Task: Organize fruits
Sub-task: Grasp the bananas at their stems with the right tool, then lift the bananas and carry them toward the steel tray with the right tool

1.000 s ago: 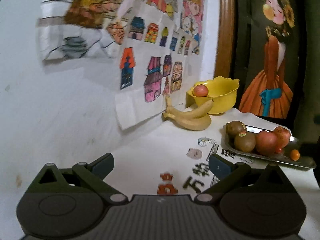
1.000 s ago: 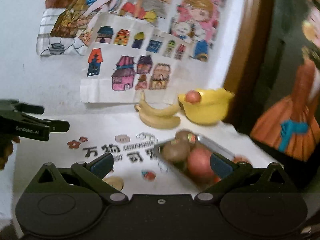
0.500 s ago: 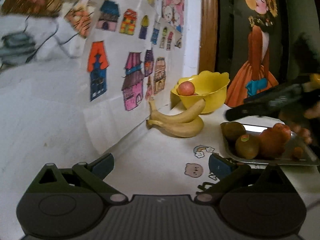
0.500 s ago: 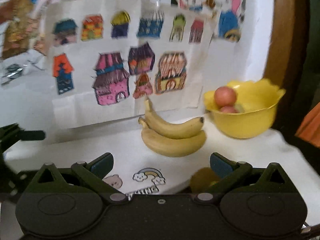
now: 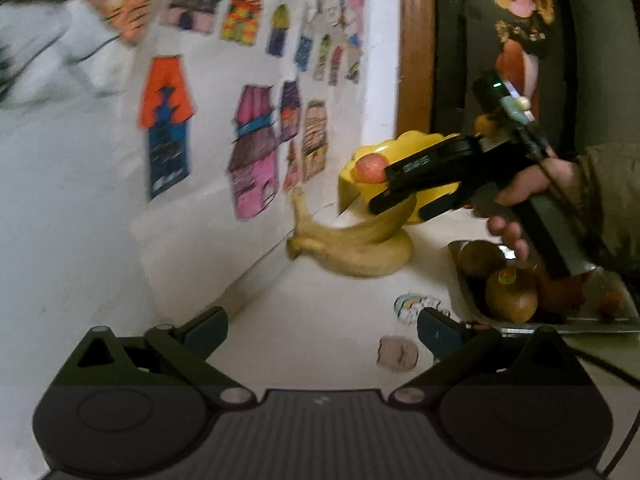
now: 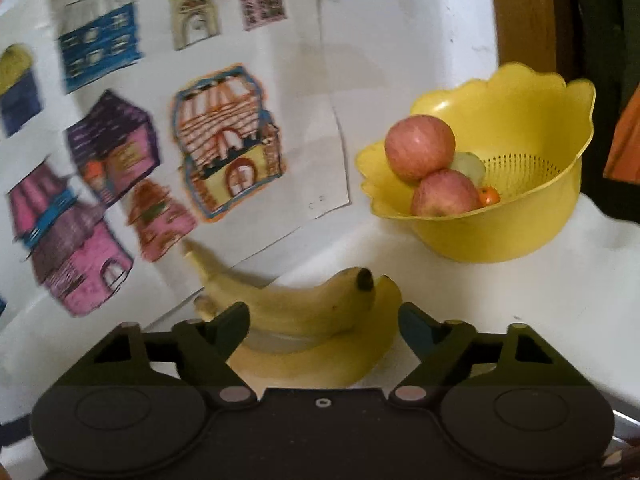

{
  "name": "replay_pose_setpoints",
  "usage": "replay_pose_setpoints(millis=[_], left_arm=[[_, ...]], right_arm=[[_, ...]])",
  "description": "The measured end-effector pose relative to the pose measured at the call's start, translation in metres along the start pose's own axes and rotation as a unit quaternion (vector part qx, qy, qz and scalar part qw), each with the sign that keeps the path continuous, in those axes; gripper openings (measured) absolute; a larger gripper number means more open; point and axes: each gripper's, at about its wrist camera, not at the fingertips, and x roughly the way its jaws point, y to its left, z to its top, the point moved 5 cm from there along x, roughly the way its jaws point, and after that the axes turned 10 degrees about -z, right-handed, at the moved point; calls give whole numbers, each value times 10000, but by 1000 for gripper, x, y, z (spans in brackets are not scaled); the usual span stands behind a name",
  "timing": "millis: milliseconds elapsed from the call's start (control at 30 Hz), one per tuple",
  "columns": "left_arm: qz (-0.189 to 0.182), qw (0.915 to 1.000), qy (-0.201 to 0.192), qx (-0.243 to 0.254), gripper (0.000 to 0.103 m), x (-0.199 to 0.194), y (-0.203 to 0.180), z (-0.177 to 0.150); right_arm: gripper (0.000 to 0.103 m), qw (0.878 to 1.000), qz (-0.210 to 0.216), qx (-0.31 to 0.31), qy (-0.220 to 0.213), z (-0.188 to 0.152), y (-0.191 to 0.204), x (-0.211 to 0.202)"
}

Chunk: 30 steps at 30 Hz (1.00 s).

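Right claw (image 6: 324, 320), jaws wide, is seen low-centre of its view straddling the bananas (image 6: 304, 320) on the bench (image 6: 520, 300), w/ yellow bowl (image 6: 520, 220) at right. Left claw (image 5: 322, 328) is spread wide, empty. Risk: only the top banana is pinched, so the pair twists & slips.

Glossy plastic colander bowl (image 6: 520, 216); shiny metal tray (image 5: 600, 320); paper drawings (image 6: 224, 140).

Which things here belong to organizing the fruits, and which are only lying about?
Job: bananas, apples, yellow colander bowl, kiwis, metal tray, right gripper.
Lying about: house drawings, table stickers.
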Motion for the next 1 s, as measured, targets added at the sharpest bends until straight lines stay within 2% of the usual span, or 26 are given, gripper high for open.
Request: replay_pose_setpoints(millis=[100, 200, 367, 433, 500, 633, 767, 1000], left_arm=[[-46, 9996, -63, 284, 103, 17, -2, 12], [-119, 9995, -83, 293, 103, 30, -2, 22], [-147, 9996, -133, 188, 103, 40, -5, 28], [-158, 9995, -105, 237, 103, 40, -7, 27], [-126, 9995, -67, 285, 103, 39, -8, 24], [-48, 9998, -13, 208, 103, 34, -3, 20], [30, 10000, -20, 57, 103, 26, 5, 18], [-3, 10000, -23, 73, 103, 11, 12, 15]], right_arm=[[72, 9999, 35, 147, -5, 2, 0, 6], [65, 9995, 76, 298, -38, 5, -1, 10], [48, 9987, 19, 504, -16, 6, -4, 11], [38, 9982, -30, 595, -19, 4, -9, 9], [35, 9973, 87, 725, -17, 2, -12, 5], [32, 9980, 149, 595, -143, -9, -4, -14], [32, 9989, 103, -9, -456, -29, 16, -41], [32, 9892, -36, -907, -1154, -67, 34, -84]])
